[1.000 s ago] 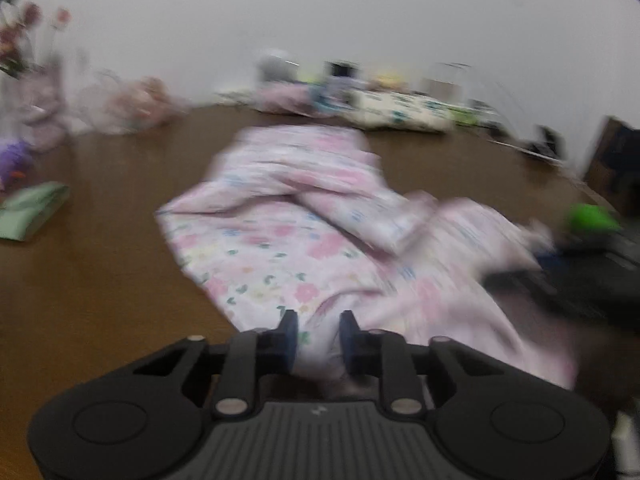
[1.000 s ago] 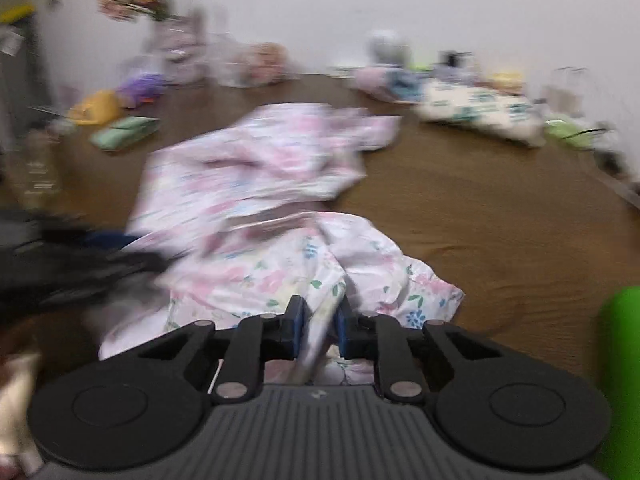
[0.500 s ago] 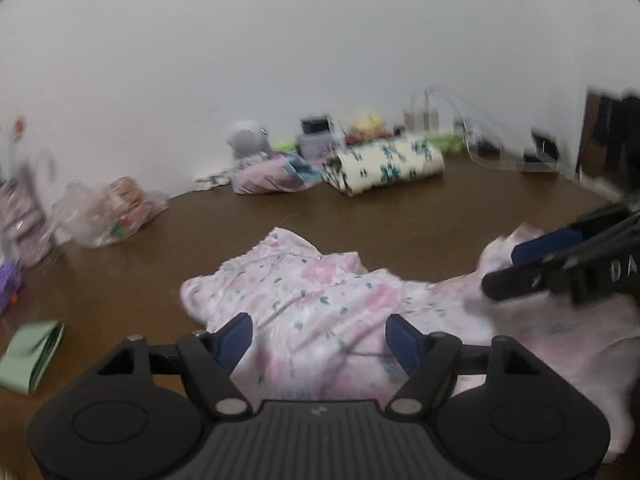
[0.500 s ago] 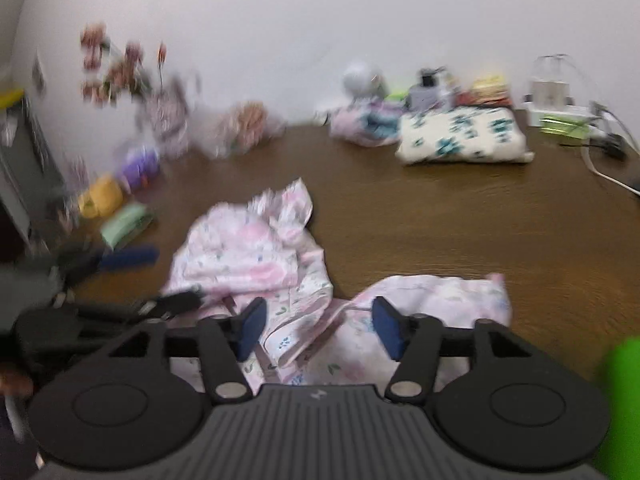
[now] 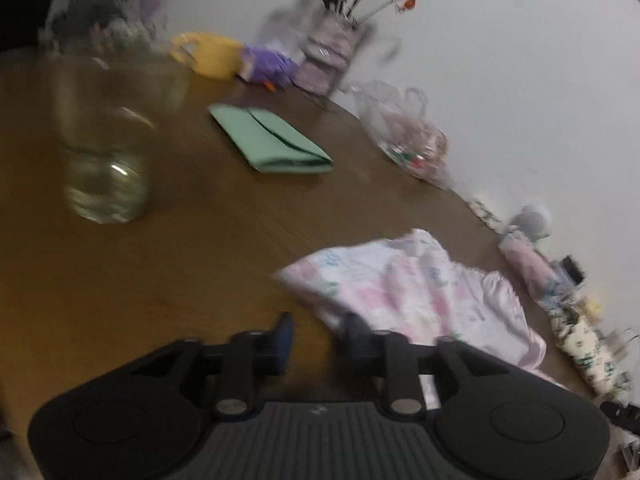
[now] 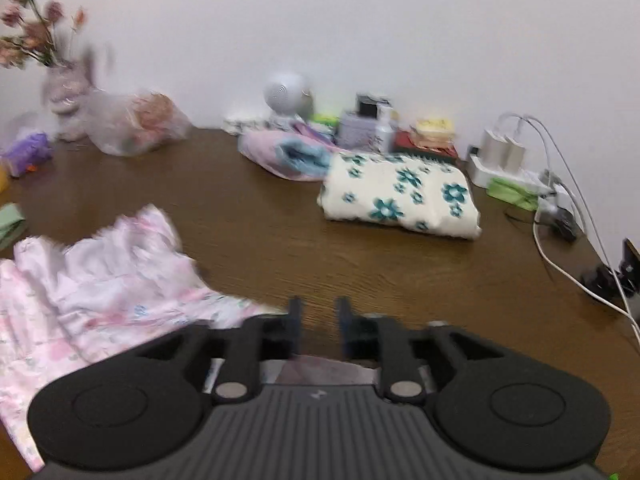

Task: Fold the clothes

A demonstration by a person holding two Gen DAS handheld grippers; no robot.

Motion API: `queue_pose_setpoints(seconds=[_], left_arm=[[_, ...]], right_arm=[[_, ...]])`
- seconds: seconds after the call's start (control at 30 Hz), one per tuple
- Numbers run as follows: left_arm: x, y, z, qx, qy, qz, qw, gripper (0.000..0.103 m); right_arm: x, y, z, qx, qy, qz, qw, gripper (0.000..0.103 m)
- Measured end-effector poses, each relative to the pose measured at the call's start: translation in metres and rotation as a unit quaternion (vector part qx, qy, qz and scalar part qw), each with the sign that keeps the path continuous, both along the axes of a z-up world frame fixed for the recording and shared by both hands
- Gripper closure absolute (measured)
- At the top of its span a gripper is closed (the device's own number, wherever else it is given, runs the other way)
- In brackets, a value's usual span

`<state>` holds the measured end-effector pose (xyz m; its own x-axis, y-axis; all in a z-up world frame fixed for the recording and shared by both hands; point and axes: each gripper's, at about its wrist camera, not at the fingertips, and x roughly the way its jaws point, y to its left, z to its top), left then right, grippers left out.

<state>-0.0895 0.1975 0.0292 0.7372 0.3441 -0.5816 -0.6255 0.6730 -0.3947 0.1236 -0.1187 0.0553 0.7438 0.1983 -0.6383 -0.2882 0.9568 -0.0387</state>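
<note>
The brown table (image 6: 400,272) fills both views, with the pink floral garment (image 6: 92,292) crumpled on it. Only the left wrist view shows a glass jar (image 5: 106,160) and a green folded cloth (image 5: 272,140) beyond the garment; only the right shows a flower-print bundle (image 6: 400,196) past it. Left gripper (image 5: 318,330) and right gripper (image 6: 317,320) are closing on nothing, beside the garment's edge.

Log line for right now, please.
left gripper: closing, empty | right gripper: closing, empty | pink floral garment: released, on table

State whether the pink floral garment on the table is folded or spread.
Neither: the pink floral garment lies loosely rumpled, its edges uneven, on the table.
</note>
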Motion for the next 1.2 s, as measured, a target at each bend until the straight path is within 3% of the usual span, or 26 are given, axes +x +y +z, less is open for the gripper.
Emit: queue_pose_setpoints(seconds=[0.03,0.1,0.2,0.3,0.4,0.53,0.67,0.77,0.87,1.03,1.1,1.17,1.2], left_arm=[[-0.003,-0.005,0.007,0.018,-0.012,-0.009,0.9997,0.065],[0.003,-0.023,0.023,0.069,-0.027,-0.050,0.9960,0.051],[0.020,-0.055,0.039,0.138,-0.056,-0.146,0.9781,0.043],[0.052,-0.081,0.037,0.161,-0.041,-0.242,0.9560,0.043],[0.074,-0.094,0.029,0.164,-0.011,-0.291,0.9426,0.043],[0.077,-0.100,0.015,0.163,0.034,-0.313,0.9350,0.051],[0.067,-0.100,-0.002,0.181,0.065,-0.317,0.9288,0.073],[0.057,-0.099,-0.013,0.197,0.075,-0.317,0.9248,0.073],[0.044,-0.104,-0.012,0.205,0.083,-0.315,0.9230,0.073],[0.022,-0.107,-0.002,0.210,0.126,-0.336,0.9093,0.073],[0.018,-0.102,0.008,0.196,0.139,-0.345,0.9072,0.073],[0.023,-0.097,0.027,0.190,0.106,-0.350,0.9110,0.072],[0.026,-0.095,0.038,0.188,0.083,-0.352,0.9131,0.066]], right_arm=[[-0.004,0.002,-0.001,0.000,0.004,0.009,1.000,0.046],[-0.028,0.001,0.002,0.014,-0.018,0.036,0.999,0.044],[-0.066,-0.005,0.002,0.047,-0.016,0.081,0.995,0.044],[-0.089,-0.009,-0.009,0.085,0.027,0.137,0.987,0.048],[-0.100,-0.011,-0.024,0.075,0.055,0.142,0.985,0.054],[-0.109,-0.030,-0.035,0.077,0.065,0.127,0.987,0.059],[-0.117,-0.058,-0.041,0.059,0.057,0.102,0.991,0.059],[-0.113,-0.078,-0.040,0.046,0.045,0.064,0.996,0.065],[-0.109,-0.085,-0.035,0.051,0.046,0.051,0.996,0.064],[-0.123,-0.078,-0.037,0.022,0.066,0.096,0.993,0.063],[-0.126,-0.081,-0.026,0.040,0.065,0.102,0.992,0.062],[-0.125,-0.079,-0.009,0.069,0.047,0.111,0.990,0.055],[-0.120,-0.074,-0.001,0.074,0.032,0.114,0.990,0.050]])
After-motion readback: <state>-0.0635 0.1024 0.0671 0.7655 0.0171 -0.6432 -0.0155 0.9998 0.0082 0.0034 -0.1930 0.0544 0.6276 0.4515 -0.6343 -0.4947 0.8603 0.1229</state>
